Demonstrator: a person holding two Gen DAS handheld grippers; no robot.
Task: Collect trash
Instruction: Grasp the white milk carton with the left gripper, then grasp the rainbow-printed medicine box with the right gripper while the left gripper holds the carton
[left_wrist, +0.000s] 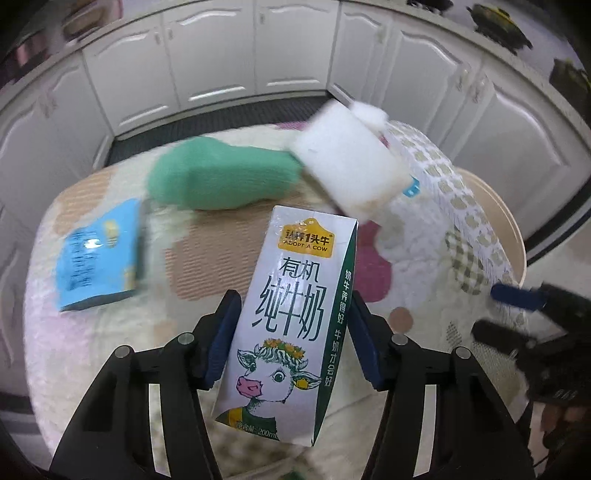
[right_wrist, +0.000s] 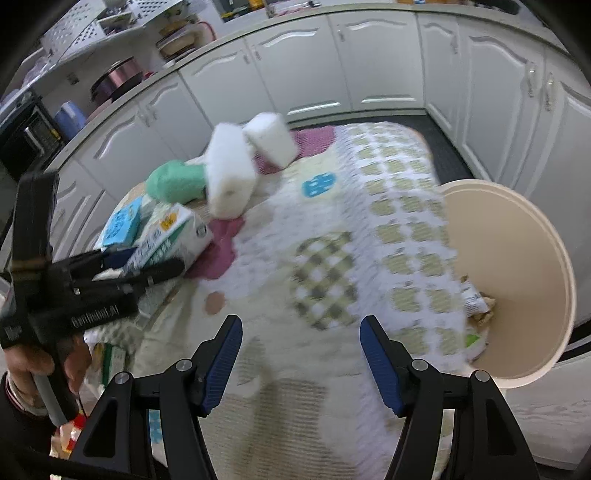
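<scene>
1. In the left wrist view, the left gripper (left_wrist: 291, 332) pinched a milk carton (left_wrist: 291, 310) between its blue pads; the print, a cartoon cow and "ADOPT A COW", faced the camera.
2. The right wrist view showed the same carton (right_wrist: 173, 236) from the side, clamped by the left gripper (right_wrist: 144, 266) over the left edge of the patterned tablecloth (right_wrist: 388, 206), with a hand (right_wrist: 33, 365) on the grip below.
3. The right gripper (right_wrist: 301, 362) stood spread with nothing between its pads, above the near edge of the cloth.
4. Only the right wrist view looked inside the cream waste bin (right_wrist: 517, 236) at the cloth's right edge, where crumpled wrappers (right_wrist: 478, 302) lay.
5. Near the far edge lay a green sock (left_wrist: 221, 173), two white sponge blocks (right_wrist: 231, 173), and toward the left edge a blue packet (left_wrist: 99, 254).
6. White cabinets (left_wrist: 207, 66) ran behind.
</scene>
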